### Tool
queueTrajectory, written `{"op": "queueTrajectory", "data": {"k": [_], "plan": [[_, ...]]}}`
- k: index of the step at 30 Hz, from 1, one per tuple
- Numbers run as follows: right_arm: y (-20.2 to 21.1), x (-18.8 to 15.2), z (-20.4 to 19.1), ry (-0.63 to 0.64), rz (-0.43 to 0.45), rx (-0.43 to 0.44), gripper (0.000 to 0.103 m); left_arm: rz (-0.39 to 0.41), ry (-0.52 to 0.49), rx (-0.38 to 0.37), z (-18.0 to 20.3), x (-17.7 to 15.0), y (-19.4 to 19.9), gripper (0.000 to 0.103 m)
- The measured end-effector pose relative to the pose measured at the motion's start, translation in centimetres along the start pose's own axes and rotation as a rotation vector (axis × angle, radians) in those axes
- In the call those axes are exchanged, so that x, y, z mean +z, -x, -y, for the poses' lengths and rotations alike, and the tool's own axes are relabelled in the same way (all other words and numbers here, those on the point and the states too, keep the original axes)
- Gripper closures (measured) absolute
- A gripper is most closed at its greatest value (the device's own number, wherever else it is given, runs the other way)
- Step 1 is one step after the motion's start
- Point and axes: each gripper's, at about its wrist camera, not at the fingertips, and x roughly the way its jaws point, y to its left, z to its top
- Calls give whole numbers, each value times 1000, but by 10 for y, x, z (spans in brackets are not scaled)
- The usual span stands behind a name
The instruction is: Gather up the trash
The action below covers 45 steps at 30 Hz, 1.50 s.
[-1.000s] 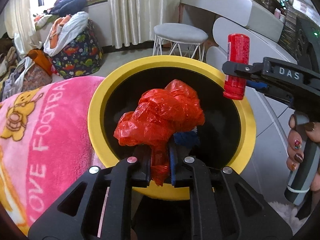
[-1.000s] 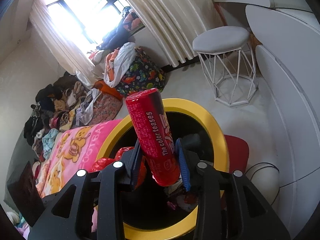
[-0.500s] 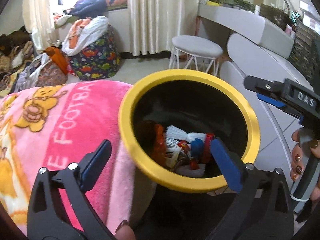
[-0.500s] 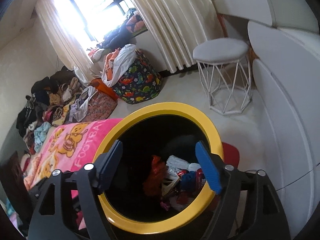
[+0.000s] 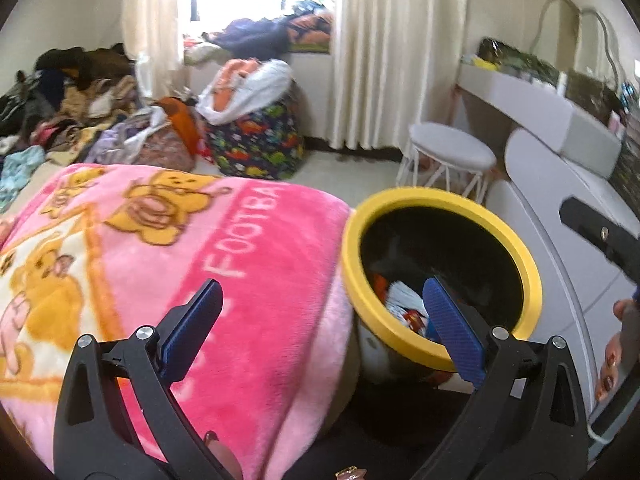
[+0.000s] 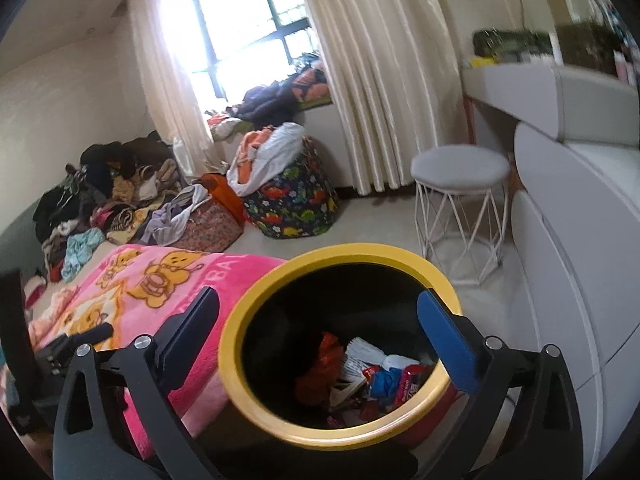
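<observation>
On pink blanket point(image 5: 240, 248), "FOOTBA" lettering, beside yellow-rimmed bin point(image 5: 532, 280), trash point(image 6: 376, 372) inside.

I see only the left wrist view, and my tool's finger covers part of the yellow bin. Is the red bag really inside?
Observer: Yes. In the right wrist view the red bag lies crumpled at the bottom of the yellow bin.
Operator: And the right tool? I see only its edge.
Observer: The right tool is open, with nothing between its fingers.
Operator: Is other trash there?
Observer: White paper and a printed red wrapper lie to the right of the bag.
</observation>
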Motion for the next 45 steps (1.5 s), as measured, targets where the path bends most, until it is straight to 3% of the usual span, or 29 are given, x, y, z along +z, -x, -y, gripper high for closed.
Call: {"op": "queueTrajectory", "data": {"k": [16, 27, 45], "plan": [[54, -34, -69, 114, 218, -2, 6, 189, 59, 125, -48, -28, 67, 11], [80, -60, -97, 224, 344, -18, 6, 231, 57, 136, -55, -43, 78, 11], [74, -63, -93, 202, 324, -31, 6, 246, 68, 144, -57, -44, 81, 11]]}}
